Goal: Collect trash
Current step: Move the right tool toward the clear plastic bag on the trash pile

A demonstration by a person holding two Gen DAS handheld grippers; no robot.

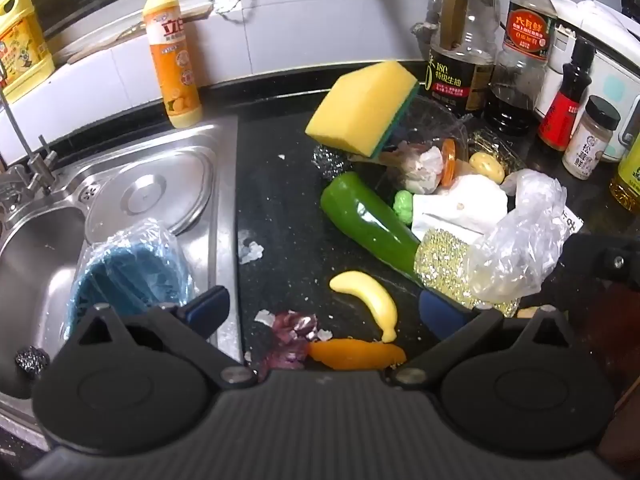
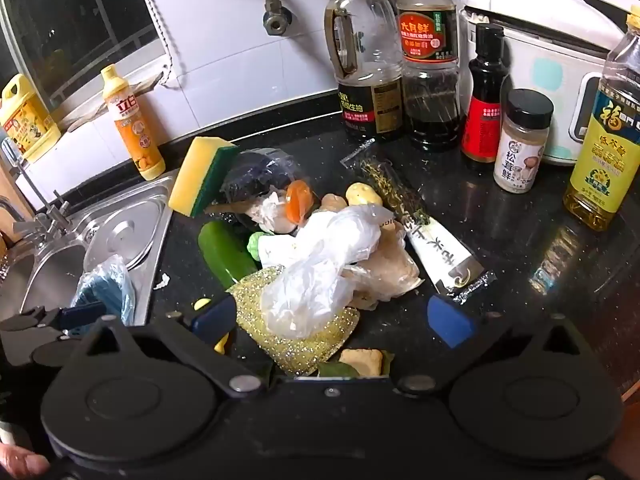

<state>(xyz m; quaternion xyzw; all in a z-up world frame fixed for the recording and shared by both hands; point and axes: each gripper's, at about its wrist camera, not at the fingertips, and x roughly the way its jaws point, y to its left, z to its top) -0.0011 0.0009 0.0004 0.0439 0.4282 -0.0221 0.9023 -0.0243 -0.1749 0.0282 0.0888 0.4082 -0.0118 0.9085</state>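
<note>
You are holding both grippers tilted down over a dark counter (image 1: 288, 208), and both are standing with jaws spread wide, nothing between the pads. Your left gripper (image 1: 324, 312) is hovering at the seam between counter and sink (image 1: 48, 264); its left fingertip is showing over a blue bowl wrapped in clear film (image 1: 128, 268) that is sitting in the sink.

Nearest that gripper, a small yellow banana (image 1: 370, 300) is curving down toward an orange peel (image 1: 356, 354), with purple scraps (image 1: 290, 332) just beside the peel and white crumbs (image 1: 250, 250) lying by the sink edge.

Your right gripper (image 2: 332, 320) is hanging over the heap of trash. Right beneath it a glittery gold scouring pad (image 2: 304, 344) is lying under a crumpled clear plastic bag (image 2: 320, 276), and a tan chunk on a green leaf (image 2: 362, 362) is sitting at the near edge. A green cucumber (image 2: 224, 256) is slanting along the heap's left side, and a long printed wrapper (image 2: 436, 252) is stretching along its right.

Farther in, crumpled paper, a potato (image 2: 362, 194) and an orange disc (image 2: 298, 202) are crowding together, and a yellow and green sponge (image 2: 200, 176) is leaning tilted on a clear container behind them.

At the back, sauce bottles (image 2: 428, 56), a spice jar (image 2: 522, 140), an oil bottle (image 2: 608, 132) and a white rice cooker (image 2: 548, 40) are lining the wall, well apart from the heap. An orange dish soap bottle (image 1: 174, 52) is standing behind the sink.
</note>
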